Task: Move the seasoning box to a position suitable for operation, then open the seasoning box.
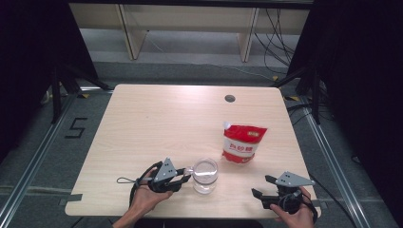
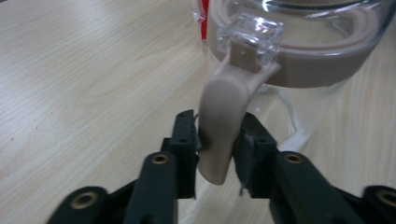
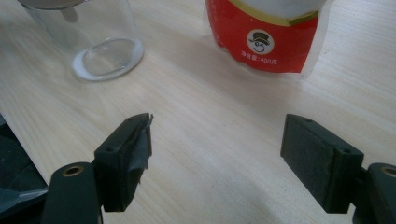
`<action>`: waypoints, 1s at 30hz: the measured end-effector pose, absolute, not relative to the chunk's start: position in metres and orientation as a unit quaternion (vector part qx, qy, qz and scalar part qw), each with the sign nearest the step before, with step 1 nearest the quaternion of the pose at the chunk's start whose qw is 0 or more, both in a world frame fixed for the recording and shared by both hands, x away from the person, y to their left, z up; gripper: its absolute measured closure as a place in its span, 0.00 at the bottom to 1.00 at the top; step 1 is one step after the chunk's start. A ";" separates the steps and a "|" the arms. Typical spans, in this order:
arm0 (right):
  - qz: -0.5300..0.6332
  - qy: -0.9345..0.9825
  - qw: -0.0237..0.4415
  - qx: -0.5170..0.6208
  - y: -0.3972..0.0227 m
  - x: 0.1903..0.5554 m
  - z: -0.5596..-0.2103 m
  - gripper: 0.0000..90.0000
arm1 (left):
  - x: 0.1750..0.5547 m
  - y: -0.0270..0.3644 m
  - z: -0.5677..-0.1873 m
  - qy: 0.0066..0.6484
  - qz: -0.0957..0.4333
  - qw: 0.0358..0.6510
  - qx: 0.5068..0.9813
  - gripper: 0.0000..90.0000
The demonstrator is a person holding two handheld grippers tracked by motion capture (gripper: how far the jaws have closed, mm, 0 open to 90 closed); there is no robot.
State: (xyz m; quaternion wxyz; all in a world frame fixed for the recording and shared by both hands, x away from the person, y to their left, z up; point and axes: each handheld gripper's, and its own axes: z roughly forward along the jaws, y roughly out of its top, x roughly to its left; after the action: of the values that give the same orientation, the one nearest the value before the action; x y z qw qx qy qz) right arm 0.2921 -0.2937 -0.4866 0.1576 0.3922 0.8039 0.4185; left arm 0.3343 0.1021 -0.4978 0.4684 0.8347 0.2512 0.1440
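The clear glass jar (image 1: 205,176) with a clear lid stands near the front edge of the pale wooden table (image 1: 157,118), a little right of centre. Its beige plastic clasp lever (image 2: 224,121) sticks out to the left, and the left gripper (image 1: 183,176) has its jaws closed narrowly on that lever, pads pressing both sides. Just beyond the jar to the right stands a red and white pouch (image 1: 242,143). The right gripper (image 1: 260,186) rests at the near right corner, jaws wide apart and holding nothing.
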 end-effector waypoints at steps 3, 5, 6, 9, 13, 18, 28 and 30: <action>0.418 0.804 0.155 0.393 -0.294 0.292 -0.487 0.28 | 0.331 0.104 -0.495 0.265 0.134 0.465 0.834 0.54; 0.417 0.802 0.151 0.400 -0.293 0.291 -0.487 0.28 | 0.328 0.108 -0.491 0.275 0.137 0.471 0.827 0.45; 0.416 0.804 0.154 0.396 -0.293 0.292 -0.487 0.28 | 0.327 0.110 -0.489 0.279 0.135 0.475 0.824 0.41; 0.417 0.806 0.159 0.388 -0.294 0.293 -0.487 0.28 | 0.325 0.116 -0.480 0.279 0.131 0.482 0.820 0.36; 0.415 0.809 0.154 0.387 -0.293 0.293 -0.487 0.27 | 0.319 0.116 -0.469 0.289 0.114 0.500 0.808 0.33; 0.414 0.810 0.155 0.385 -0.292 0.292 -0.486 0.25 | 0.315 0.116 -0.458 0.287 0.112 0.522 0.796 0.48; 0.432 0.807 0.157 0.370 -0.286 0.290 -0.484 0.26 | 0.316 0.114 -0.442 0.250 0.123 0.547 0.789 0.86; 0.433 0.805 0.148 0.378 -0.284 0.288 -0.483 0.29 | 0.319 0.112 -0.440 0.240 0.138 0.540 0.795 0.91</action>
State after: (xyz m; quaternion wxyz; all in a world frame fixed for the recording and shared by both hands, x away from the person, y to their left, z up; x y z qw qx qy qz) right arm 0.2876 -0.2836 -0.4827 0.1479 0.3782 0.8049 0.4326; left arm 0.3189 0.1119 -0.4395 0.5397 0.7951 0.2400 0.1379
